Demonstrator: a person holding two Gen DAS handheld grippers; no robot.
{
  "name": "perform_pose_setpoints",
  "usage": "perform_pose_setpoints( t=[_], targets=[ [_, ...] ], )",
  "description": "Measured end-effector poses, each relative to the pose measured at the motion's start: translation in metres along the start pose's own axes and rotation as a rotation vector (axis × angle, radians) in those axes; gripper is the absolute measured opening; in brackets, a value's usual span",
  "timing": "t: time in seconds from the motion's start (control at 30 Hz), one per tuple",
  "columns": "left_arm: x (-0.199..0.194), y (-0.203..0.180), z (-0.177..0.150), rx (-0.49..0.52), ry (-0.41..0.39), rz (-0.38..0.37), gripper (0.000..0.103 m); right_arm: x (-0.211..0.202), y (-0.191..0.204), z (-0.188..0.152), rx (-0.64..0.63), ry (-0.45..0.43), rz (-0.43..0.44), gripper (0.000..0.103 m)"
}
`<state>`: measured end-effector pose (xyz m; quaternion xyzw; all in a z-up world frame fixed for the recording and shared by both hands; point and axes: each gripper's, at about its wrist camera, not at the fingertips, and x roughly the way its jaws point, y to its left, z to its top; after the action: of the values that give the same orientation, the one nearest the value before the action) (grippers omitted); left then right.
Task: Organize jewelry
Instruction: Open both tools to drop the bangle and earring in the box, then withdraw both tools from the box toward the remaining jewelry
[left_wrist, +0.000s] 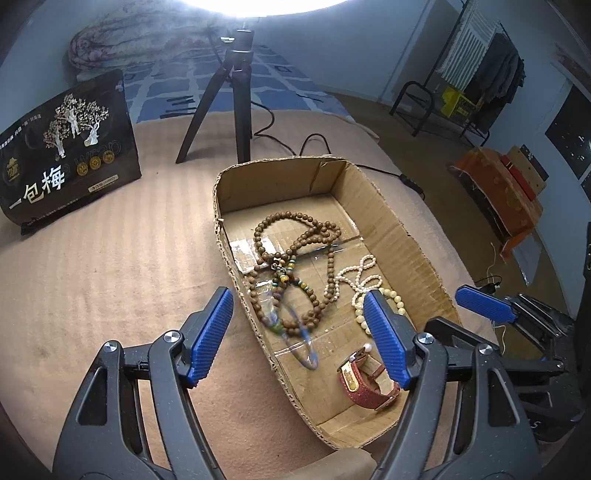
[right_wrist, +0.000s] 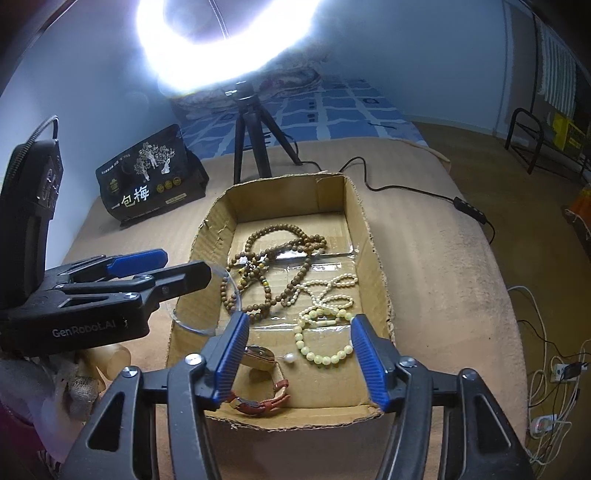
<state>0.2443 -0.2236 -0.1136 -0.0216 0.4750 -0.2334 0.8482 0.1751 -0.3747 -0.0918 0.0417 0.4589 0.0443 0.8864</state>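
Jewelry lies in an open cardboard box (left_wrist: 373, 206) on a bed covered with a beige blanket (left_wrist: 103, 273).

From the left wrist: the left tool (left_wrist: 299, 334) hangs over the box's near left wall with its blue pads spread wide, gripping nothing. Between them a clear bangle (left_wrist: 301, 343) shows as a blurred ring above the box floor; I cannot tell if anything touches it. A long strand of brown beads (left_wrist: 295, 251) is coiled mid-box. Just right of it lies a white pearl strand (left_wrist: 354, 277), and a pale bead bracelet (left_wrist: 395, 299) is partly behind the right pad. A red-strapped watch (left_wrist: 365, 384) sits in the near right corner. The right tool's blue pad (left_wrist: 484, 304) shows beyond the box's right wall. A black snack bag (left_wrist: 70, 151) stands at far left, and a black tripod (left_wrist: 229, 96) stands behind the box.

From the right wrist: the right tool (right_wrist: 297, 363) hovers over the near end of the box, jaws wide apart and empty. The pale bracelet (right_wrist: 325, 347) lies between the pads on the box floor, the watch (right_wrist: 258, 384) by the left pad, a single pearl (right_wrist: 289, 358) beside it. The brown beads (right_wrist: 273, 258) and pearl strand (right_wrist: 325, 291) lie further back. The left tool (right_wrist: 162, 273) reaches in from the left over the box's left wall, the clear bangle (right_wrist: 207, 299) at its tip. A ring light (right_wrist: 225, 40) glares above the tripod (right_wrist: 255, 147), and the bag (right_wrist: 147, 177) stands at left.
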Motion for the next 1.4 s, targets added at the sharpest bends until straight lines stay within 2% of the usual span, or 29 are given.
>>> perform_pose_setpoints(
  t=[0.43,0.87,1.17,1.4],
  targets=[
    [-0.012,0.008,-0.002,0.005,-0.013,0.014,0.075,-0.005,0.001,0.000,-0.003,-0.012,0.002,0.060],
    [-0.059,0.027,-0.011,-0.007,-0.067,0.048,0.075,-0.036,0.031,-0.001,-0.034,-0.067,0.027,0.060],
    [-0.105,0.067,-0.040,-0.030,-0.092,0.095,0.075,-0.058,0.077,-0.013,-0.113,-0.097,0.087,0.065],
    [-0.136,0.115,-0.064,-0.106,-0.081,0.117,0.075,-0.062,0.120,-0.033,-0.189,-0.088,0.144,0.070]
  ],
)
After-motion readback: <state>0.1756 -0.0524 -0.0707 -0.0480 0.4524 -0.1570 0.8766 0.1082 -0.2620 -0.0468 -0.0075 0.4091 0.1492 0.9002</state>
